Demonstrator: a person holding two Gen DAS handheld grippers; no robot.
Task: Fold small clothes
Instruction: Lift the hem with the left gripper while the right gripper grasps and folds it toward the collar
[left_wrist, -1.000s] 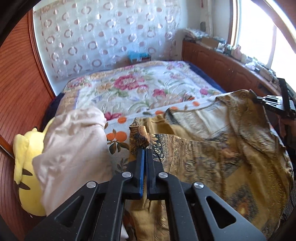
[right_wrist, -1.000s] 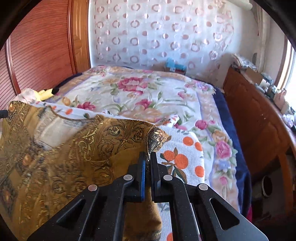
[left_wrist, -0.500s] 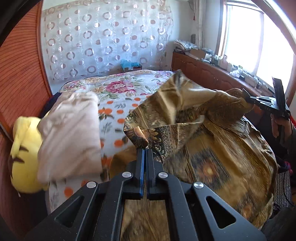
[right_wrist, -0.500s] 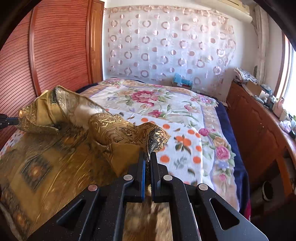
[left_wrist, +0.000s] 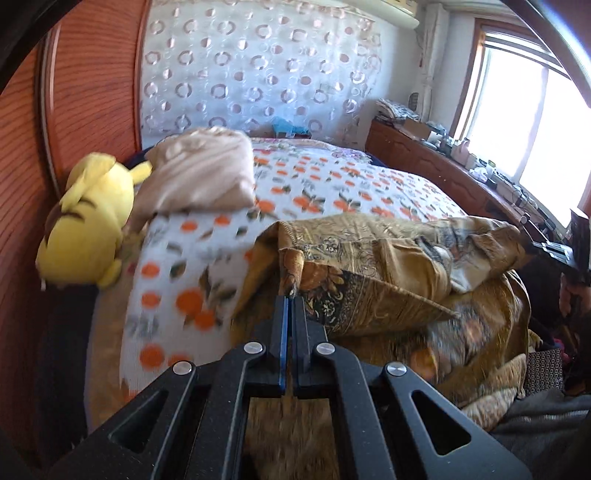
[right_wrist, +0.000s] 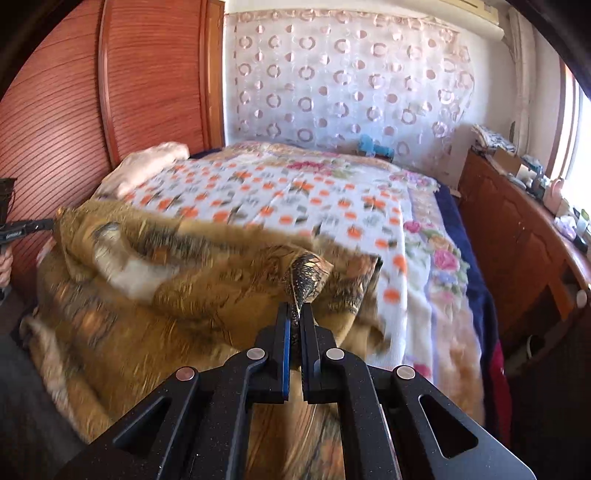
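While both grippers (left_wrist: 290, 301) (right_wrist: 294, 308) pinch the blurred garment (left_wrist: 388, 266), a plush (left_wrist: 86, 229) flanks it.

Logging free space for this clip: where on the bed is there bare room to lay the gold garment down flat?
The orange-print blanket lies bare from the gold garment back toward the floral quilt, and sideways to the navy edge. The left side is crowded: a beige bundle and a yellow plush sit against the wooden panel. Both tongs, left and right, grip the garment.

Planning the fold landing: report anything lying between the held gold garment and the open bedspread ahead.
Nothing visible: left gripper and right gripper clamp the gold patterned garment; the orange-dotted white bedspread ahead is bare. The beige bundle lies aside.
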